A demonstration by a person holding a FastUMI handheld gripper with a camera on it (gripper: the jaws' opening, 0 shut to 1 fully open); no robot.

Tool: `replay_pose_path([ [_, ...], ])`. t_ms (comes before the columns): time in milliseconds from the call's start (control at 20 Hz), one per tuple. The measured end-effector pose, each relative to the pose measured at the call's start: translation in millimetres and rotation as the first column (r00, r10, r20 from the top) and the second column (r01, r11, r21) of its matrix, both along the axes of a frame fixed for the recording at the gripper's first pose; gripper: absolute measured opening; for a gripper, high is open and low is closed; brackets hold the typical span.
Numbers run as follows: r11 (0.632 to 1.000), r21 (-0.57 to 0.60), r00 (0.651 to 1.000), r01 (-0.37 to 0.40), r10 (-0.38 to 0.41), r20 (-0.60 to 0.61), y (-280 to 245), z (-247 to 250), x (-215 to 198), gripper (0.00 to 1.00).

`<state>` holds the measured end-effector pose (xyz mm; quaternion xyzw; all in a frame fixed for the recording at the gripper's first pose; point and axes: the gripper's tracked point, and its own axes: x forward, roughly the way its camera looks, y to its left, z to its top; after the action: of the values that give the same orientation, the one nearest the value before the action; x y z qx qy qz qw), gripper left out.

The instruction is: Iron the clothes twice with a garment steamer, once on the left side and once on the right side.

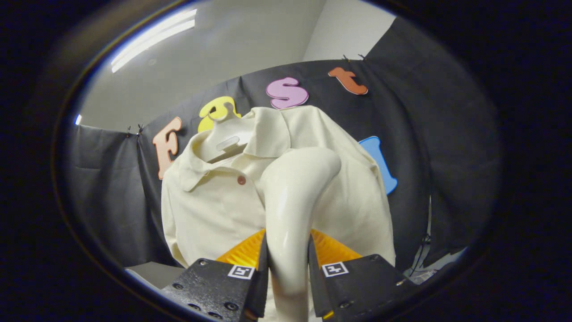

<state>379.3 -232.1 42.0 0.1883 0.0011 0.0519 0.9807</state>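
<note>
A cream collared shirt (210, 210) with a small reddish button hangs on a white hanger (225, 134) in front of the black cloth wall. My gripper (288, 264) is shut on the glossy cream handle of the garment steamer (292, 201), which rises between the fingers and bends toward the shirt. The steamer's head (313, 165) sits against the shirt's chest, to the right of the button placket and just below the collar. The steamer covers the middle of the shirt.
The black cloth wall (111, 188) stands behind the shirt. A pale surface (152, 273) lies below the shirt to the left. Cables and clutter (424, 264) show low at the right. A ceiling light (154, 38) glows above.
</note>
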Motion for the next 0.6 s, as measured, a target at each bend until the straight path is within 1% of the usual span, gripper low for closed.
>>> replay_pose_path([
  [150,1.000,0.013,0.999,0.015,-0.015,-0.049,-4.1,-21.3,5.7,0.40],
  [250,1.000,-0.014,0.998,0.020,-0.021,-0.053,-5.8,-29.1,2.6,0.40],
  [300,1.000,-0.023,0.997,0.011,-0.012,-0.077,-6.3,-38.3,-1.2,0.40],
  [600,1.000,-0.013,0.991,-0.003,0.001,-0.134,-10.0,-82.4,-13.4,0.40],
])
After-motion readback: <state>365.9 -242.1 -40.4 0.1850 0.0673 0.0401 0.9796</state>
